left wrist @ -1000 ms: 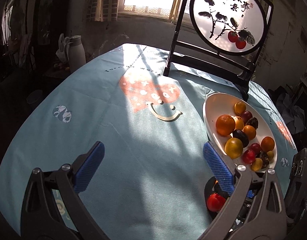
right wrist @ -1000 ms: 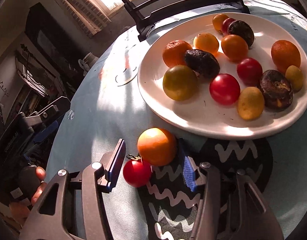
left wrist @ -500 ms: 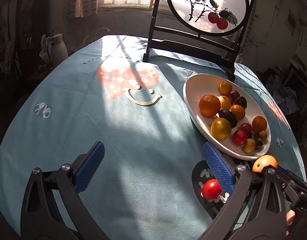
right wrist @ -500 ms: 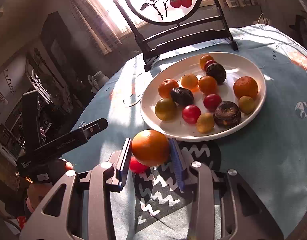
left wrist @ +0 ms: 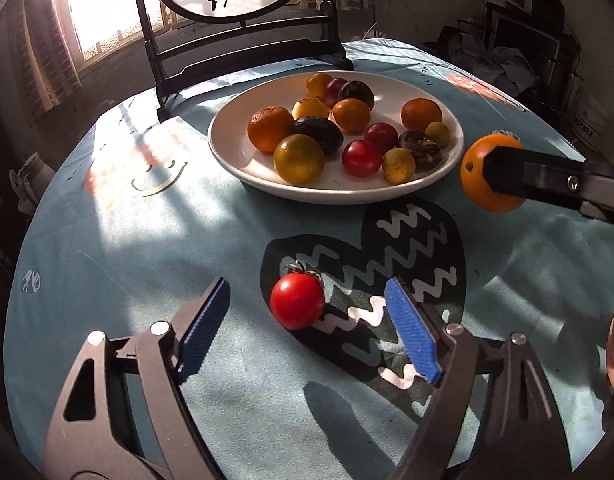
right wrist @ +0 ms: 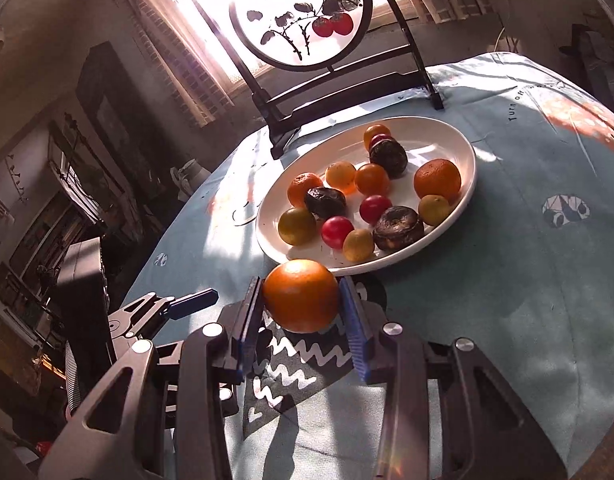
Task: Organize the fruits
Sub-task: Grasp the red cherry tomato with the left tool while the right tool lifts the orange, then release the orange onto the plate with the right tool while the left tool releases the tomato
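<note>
Desk [left wrist: 147, 240]: plate [left wrist: 235, 152] at 12 holds mixed fruit; right gripper [right wrist: 303, 308] clamps orange [right wrist: 301, 294] (underside hidden); left gripper [left wrist: 307, 316] apart around tomato [left wrist: 297, 300].

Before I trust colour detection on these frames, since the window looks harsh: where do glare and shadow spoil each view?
Left wrist view: the window is blown out at upper left, and striped shadows cross the tablecloth; the tomato is evenly lit. Right wrist view: backlight whites out the round painted screen, pink flare tints the top edge, and the orange in the right hand-held gripper stays sunlit.
</note>
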`<move>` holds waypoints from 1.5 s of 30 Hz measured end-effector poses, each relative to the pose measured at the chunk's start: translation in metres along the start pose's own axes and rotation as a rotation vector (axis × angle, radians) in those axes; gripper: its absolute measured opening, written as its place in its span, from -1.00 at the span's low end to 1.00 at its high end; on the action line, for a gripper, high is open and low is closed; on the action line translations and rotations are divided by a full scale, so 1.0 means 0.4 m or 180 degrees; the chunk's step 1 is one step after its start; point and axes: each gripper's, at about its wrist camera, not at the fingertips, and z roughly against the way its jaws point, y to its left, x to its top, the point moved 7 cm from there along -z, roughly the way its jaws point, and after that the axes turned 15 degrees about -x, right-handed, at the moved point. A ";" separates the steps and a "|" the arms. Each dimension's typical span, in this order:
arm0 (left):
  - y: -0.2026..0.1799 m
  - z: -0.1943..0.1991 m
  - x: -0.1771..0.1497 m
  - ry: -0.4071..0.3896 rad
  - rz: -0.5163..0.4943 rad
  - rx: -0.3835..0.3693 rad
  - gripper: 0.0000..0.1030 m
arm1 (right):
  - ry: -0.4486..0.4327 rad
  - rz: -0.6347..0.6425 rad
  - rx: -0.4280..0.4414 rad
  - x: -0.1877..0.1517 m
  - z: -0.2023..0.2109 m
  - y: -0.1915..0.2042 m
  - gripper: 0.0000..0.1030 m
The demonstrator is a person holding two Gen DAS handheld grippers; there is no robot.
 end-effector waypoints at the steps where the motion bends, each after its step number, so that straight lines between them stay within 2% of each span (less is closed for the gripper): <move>1: -0.001 -0.003 -0.005 0.0026 0.0014 -0.0017 0.44 | -0.0001 0.0004 -0.0002 -0.001 0.000 0.000 -0.23; 5: 0.011 -0.013 -0.010 0.0043 0.0037 0.0025 0.29 | 0.0013 0.0003 -0.0004 -0.002 -0.001 0.000 -0.23; 7: 0.014 -0.019 -0.011 0.0034 0.0036 0.0041 -0.02 | 0.0016 0.0004 0.0006 -0.002 -0.001 0.001 -0.24; 9: 0.015 -0.030 -0.016 0.0088 0.0046 0.0012 -0.21 | 0.0017 0.0011 0.0019 -0.002 0.001 0.004 -0.24; 18: 0.016 -0.028 -0.018 0.0075 0.0054 0.0098 -0.43 | -0.0052 0.0033 0.0016 0.001 0.013 0.004 -0.24; 21: 0.015 -0.018 -0.020 0.0044 0.0121 0.0045 -0.43 | -0.0060 0.0051 0.0023 0.000 0.014 0.004 -0.24; 24: 0.008 0.014 -0.004 -0.0088 0.0141 -0.0015 -0.43 | -0.0114 0.0081 0.0026 0.009 0.021 0.007 -0.24; 29: 0.008 0.089 0.080 -0.0492 0.0261 -0.0235 -0.43 | -0.0292 0.0110 -0.0029 0.055 0.027 0.002 -0.24; 32: 0.028 0.100 0.145 -0.0661 0.0282 -0.0197 -0.43 | -0.0378 0.0078 -0.0084 0.095 0.015 -0.011 -0.24; 37: 0.078 0.052 0.232 -0.0719 0.0437 -0.0193 -0.43 | -0.0488 0.0007 -0.0175 0.166 -0.033 -0.038 -0.24; 45: 0.142 -0.076 0.335 -0.0623 0.0550 -0.0068 -0.43 | -0.0471 0.0117 -0.0409 0.242 -0.152 -0.066 -0.24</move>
